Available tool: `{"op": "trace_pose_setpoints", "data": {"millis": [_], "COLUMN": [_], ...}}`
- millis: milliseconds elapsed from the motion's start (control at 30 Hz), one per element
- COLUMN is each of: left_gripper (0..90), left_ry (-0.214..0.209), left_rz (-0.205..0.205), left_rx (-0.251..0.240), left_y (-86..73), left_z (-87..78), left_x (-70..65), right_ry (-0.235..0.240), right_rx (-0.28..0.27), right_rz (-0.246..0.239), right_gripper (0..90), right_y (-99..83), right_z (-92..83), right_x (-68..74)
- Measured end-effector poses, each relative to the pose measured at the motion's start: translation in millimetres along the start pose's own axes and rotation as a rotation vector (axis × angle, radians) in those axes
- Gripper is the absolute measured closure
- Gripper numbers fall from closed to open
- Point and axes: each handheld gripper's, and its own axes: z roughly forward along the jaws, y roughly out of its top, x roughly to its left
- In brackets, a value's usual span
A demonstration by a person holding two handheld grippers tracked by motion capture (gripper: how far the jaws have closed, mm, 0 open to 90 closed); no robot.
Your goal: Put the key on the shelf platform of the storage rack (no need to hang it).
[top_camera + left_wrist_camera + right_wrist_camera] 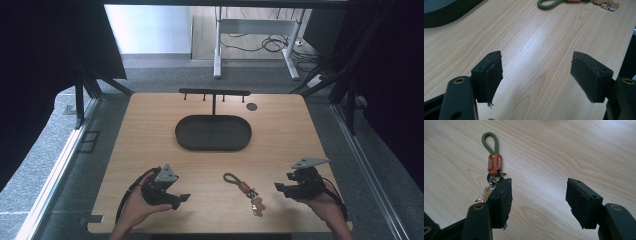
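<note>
A keychain (245,190) lies flat on the wooden table (150,130) near its front edge: a green cord loop (491,142), a brown leather tag (494,164), dark rings and small keys. My right gripper (278,187) hovers to its right, and in the right gripper view the jaws (539,197) stand open over bare wood. The left-hand jaw in that view hides part of the keys. My left gripper (182,198) rests to the left of the keychain, open (536,72), with nothing between its pads. The loop (549,3) shows at the top of the left gripper view.
A black oval tray (213,132) sits mid-table, with a black hook rack (215,92) standing behind it. A small dark disc (252,106) lies at the back right. Dark curtains flank the table, and a desk frame with cables stands on the floor beyond.
</note>
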Motion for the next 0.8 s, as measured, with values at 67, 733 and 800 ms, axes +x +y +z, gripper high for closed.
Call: {"op": "trace_pose_setpoints", "data": {"millis": [67, 733, 800], "left_gripper": [26.3, 26.4, 26.4], "left_ry": [-0.005, 0.013, 0.014], "left_rz": [-0.003, -0.014, -0.013], "left_rx": [-0.007, -0.005, -0.003], "left_y": [0.1, -2.1, -1.8], "left_z": [-0.8, -1.8, -1.2], "left_x": [1.0, 5.8, 5.4], "right_ry": [0.000, 0.058, 0.060], "right_rx": [0.012, 0.111, 0.123], "right_rz": [-0.006, -0.102, -0.104], "right_gripper": [38.4, 40.7, 41.1], "right_y": [2.2, 29.3, 29.6], "right_z": [2.8, 34.8, 37.5], "right_x": [1.4, 24.0, 27.4]}}
